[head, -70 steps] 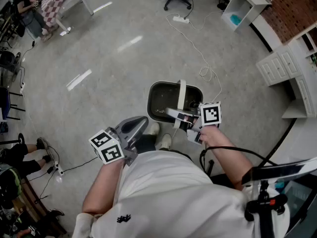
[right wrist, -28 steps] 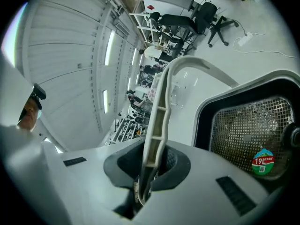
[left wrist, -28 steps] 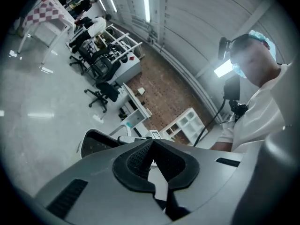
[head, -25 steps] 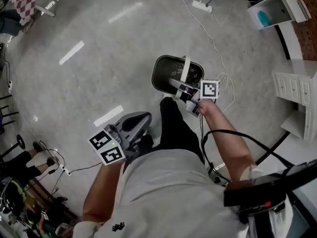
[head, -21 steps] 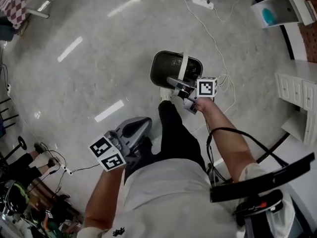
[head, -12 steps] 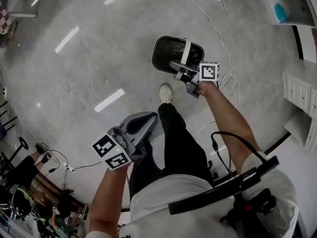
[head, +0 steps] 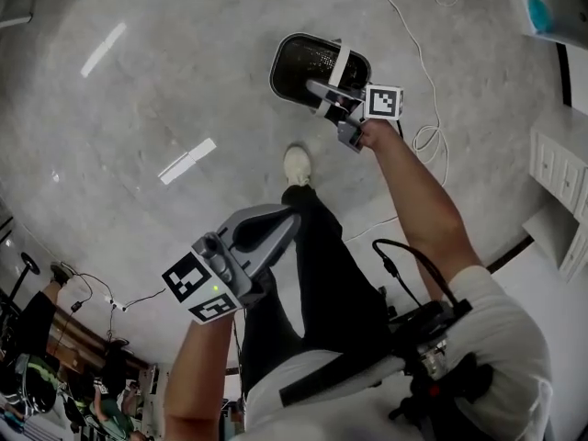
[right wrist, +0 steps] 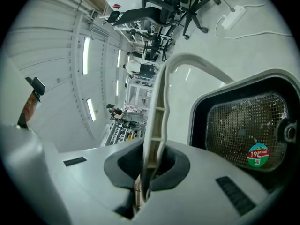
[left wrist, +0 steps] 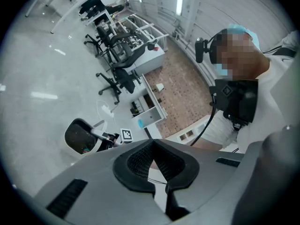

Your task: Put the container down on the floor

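A dark, mesh-lined container [head: 308,65] with a white bail handle [head: 337,65] hangs out in front of me over the grey floor; whether its base touches the floor I cannot tell. My right gripper [head: 329,95] is shut on that handle [right wrist: 158,108], which runs upright between its jaws [right wrist: 150,167]. The container's inside [right wrist: 241,123] carries a round sticker. My left gripper [head: 287,219] is held low by my leg, shut and empty. In the left gripper view its jaws [left wrist: 157,148] meet, and the container [left wrist: 78,136] shows far off.
My shoe [head: 296,165] stands just behind the container. A white cable [head: 424,141] loops on the floor to its right. White cabinets [head: 562,177] line the right edge. Office chairs [left wrist: 117,76] and desks stand farther off.
My right arm has stretched forward, and the container has moved away from my body. One leg has stepped out toward it. The left gripper stays shut beside my leg.
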